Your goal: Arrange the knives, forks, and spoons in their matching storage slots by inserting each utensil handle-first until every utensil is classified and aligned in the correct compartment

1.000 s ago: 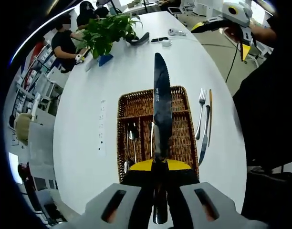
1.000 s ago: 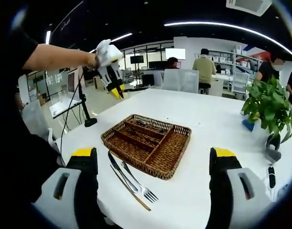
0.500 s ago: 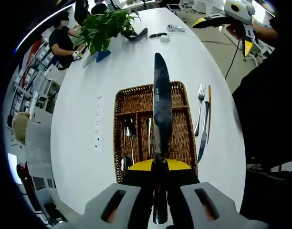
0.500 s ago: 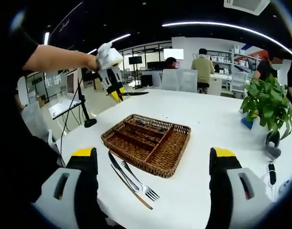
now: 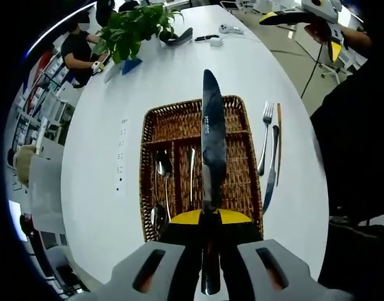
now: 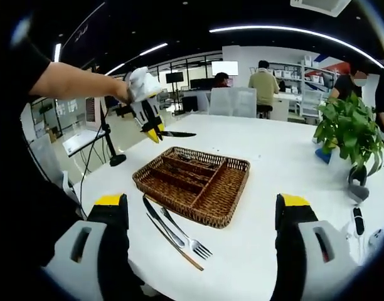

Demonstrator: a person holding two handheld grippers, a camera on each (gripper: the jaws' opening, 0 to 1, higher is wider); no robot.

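Knife (image 5: pixel 213 135): dark serrated blade, pale handle clamped in the closed left gripper (image 5: pixel 206 233), held above the wicker cutlery tray (image 6: pixel 236 199). Two spoons (image 5: pixel 159 188) and another utensil (type unclear) already lie in the tray. A fork (image 6: pixel 186 239), second knife (image 6: pixel 159 222) and thin stick-like piece remain on the white table (image 6: pixel 267 160) beside the tray. Right gripper (image 6: pixel 201 216) stands wide open, empty.

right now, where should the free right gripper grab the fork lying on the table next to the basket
Grip the fork mid-handle, from above, jaws across its width. It lies flat beside the basket, close against a knife on the side away from the basket, so a sideways approach looks crowded. The right gripper is open.
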